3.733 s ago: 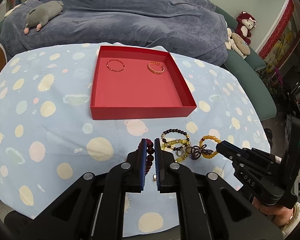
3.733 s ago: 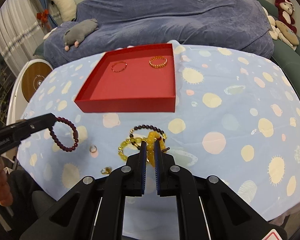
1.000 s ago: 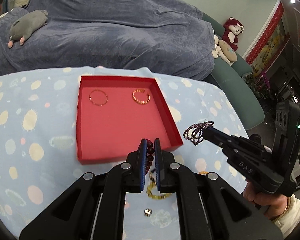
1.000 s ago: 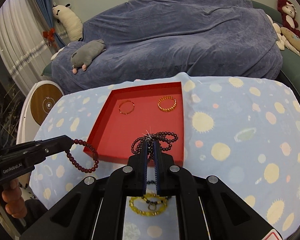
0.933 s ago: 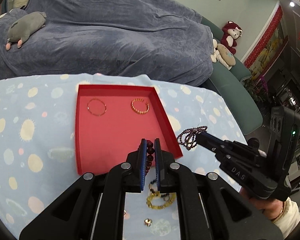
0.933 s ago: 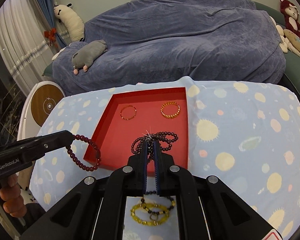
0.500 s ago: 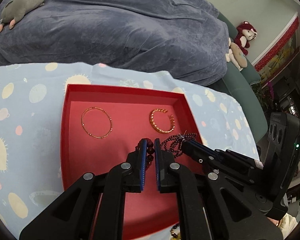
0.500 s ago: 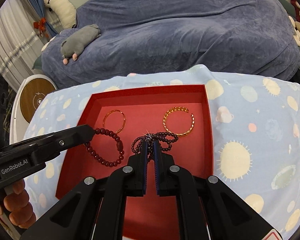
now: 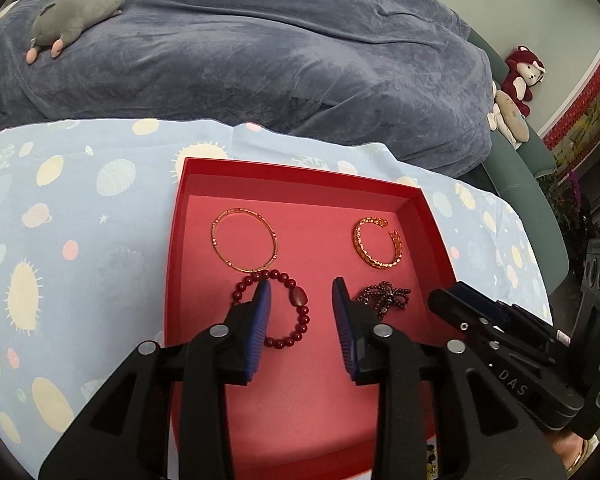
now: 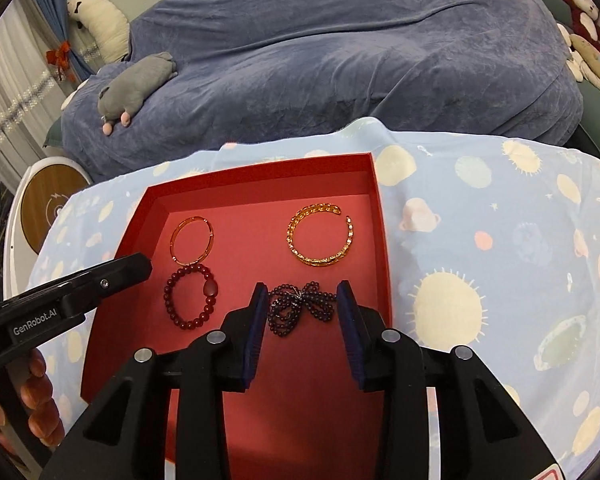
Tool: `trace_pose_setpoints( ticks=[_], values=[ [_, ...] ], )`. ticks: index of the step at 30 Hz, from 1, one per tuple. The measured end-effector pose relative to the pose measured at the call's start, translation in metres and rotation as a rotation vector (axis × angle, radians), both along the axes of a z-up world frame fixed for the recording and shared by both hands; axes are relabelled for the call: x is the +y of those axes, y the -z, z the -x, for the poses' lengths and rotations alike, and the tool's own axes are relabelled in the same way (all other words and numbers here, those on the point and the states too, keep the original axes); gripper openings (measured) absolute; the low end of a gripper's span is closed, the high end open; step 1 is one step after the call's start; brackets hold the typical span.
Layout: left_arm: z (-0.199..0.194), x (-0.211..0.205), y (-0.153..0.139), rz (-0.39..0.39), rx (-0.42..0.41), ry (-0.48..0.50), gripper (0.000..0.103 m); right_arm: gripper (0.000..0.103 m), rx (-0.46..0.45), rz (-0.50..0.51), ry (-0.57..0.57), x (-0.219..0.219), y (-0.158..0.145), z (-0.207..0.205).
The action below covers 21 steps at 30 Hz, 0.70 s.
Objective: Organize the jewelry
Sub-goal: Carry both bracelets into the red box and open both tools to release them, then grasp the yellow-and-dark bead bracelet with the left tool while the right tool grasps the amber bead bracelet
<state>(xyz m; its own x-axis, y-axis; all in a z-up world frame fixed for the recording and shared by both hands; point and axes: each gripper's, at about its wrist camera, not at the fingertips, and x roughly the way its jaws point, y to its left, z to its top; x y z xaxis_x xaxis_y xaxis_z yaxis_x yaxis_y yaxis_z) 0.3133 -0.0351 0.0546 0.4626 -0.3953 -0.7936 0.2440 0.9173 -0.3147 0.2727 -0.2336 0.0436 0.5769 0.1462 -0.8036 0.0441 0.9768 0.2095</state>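
A red tray (image 9: 300,170) (image 10: 384,240) lies on the spotted blue cloth. In it lie a thin gold bangle (image 9: 244,242) (image 10: 191,240), a gold chain cuff (image 9: 377,243) (image 10: 320,235), a dark red bead bracelet (image 9: 296,318) (image 10: 190,297) and a tangled dark purple bead bracelet (image 9: 386,300) (image 10: 300,307). My left gripper (image 9: 301,290) is open over the red bead bracelet, which lies loose on the tray floor. My right gripper (image 10: 302,292) is open around the purple bracelet, which also lies loose.
A sofa under a blue-grey cover (image 9: 260,52) stands behind the table with a grey plush toy (image 9: 76,6) on it. More beads (image 9: 431,456) show past the tray's near edge. A round white-and-wood object (image 10: 52,200) stands at the left.
Both grippers have moved down into the tray and opened. The red bead bracelet and the purple bracelet have been let go and now lie on the tray floor.
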Motion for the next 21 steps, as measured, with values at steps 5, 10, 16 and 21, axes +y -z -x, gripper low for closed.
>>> trace_pose_setpoints(
  ticks=[5, 10, 16, 21],
  values=[
    [0.029, 0.009, -0.021, 0.018, -0.023, -0.015, 0.037, 0.035, -0.019, 0.011, 0.018, -0.010, -0.021, 0.038],
    [0.071, 0.014, -0.037, 0.019, -0.040, -0.014, 0.038, 0.035, -0.023, 0.003, 0.042, -0.017, -0.033, 0.082],
    [0.124, 0.018, -0.041, 0.030, -0.029, -0.008, 0.038, 0.035, -0.015, 0.019, 0.055, -0.014, -0.037, 0.132],
    [0.165, 0.020, -0.034, 0.019, -0.016, -0.003, 0.038, 0.035, -0.001, 0.033, 0.073, -0.015, -0.032, 0.174]
  ],
)
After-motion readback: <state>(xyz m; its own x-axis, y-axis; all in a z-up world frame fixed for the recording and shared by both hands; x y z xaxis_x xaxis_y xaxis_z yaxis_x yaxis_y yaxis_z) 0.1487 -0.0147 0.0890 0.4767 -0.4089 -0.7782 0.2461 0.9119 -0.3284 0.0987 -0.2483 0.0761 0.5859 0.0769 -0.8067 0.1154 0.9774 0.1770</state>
